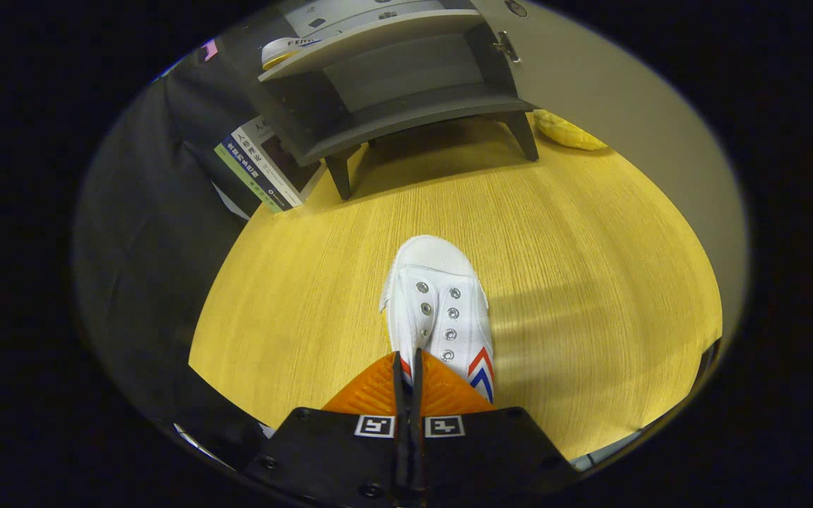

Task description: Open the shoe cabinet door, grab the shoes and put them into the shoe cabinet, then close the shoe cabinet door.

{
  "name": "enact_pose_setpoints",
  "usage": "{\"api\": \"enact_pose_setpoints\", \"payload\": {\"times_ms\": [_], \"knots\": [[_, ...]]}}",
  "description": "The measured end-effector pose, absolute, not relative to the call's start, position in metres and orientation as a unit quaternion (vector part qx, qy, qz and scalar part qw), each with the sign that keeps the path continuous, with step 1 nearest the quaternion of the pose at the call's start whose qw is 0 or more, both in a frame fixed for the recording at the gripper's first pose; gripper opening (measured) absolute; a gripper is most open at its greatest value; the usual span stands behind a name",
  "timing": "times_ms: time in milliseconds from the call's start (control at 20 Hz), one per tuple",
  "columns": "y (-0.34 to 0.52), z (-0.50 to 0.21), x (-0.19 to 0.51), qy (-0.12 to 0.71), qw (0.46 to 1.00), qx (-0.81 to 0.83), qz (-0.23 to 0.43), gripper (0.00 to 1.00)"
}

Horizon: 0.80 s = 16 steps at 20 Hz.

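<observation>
A white canvas shoe (436,307) with metal eyelets and a red and blue chevron on its side points away from me, toe toward the cabinet. My gripper (407,363) is shut on the shoe's heel edge, both fingers pressed together with a thin strip of the shoe's rim between them. Beyond the shoe stands the grey shoe cabinet (399,85) on short legs, its door (590,92) swung open to the right. Its lower shelf (413,116) is bare. Another white shoe (285,49) lies on the upper shelf at the left.
The yellow wooden table (576,268) stretches between me and the cabinet. A book (255,169) leans beside the cabinet's left leg. A yellow object (567,130) lies by the right leg under the open door. Black cloth hangs left of the table.
</observation>
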<state>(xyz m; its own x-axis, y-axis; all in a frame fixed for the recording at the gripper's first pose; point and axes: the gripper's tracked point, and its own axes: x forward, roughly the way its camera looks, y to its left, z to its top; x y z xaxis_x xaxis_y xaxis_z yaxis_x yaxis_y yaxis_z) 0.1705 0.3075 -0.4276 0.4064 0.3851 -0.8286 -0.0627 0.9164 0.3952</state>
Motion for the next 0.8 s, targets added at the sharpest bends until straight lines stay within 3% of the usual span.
{"api": "enact_pose_setpoints", "payload": {"times_ms": [800], "knots": [[0.349, -0.283, 0.272, 0.405, 0.864, 0.227, 0.194, 0.01]]}}
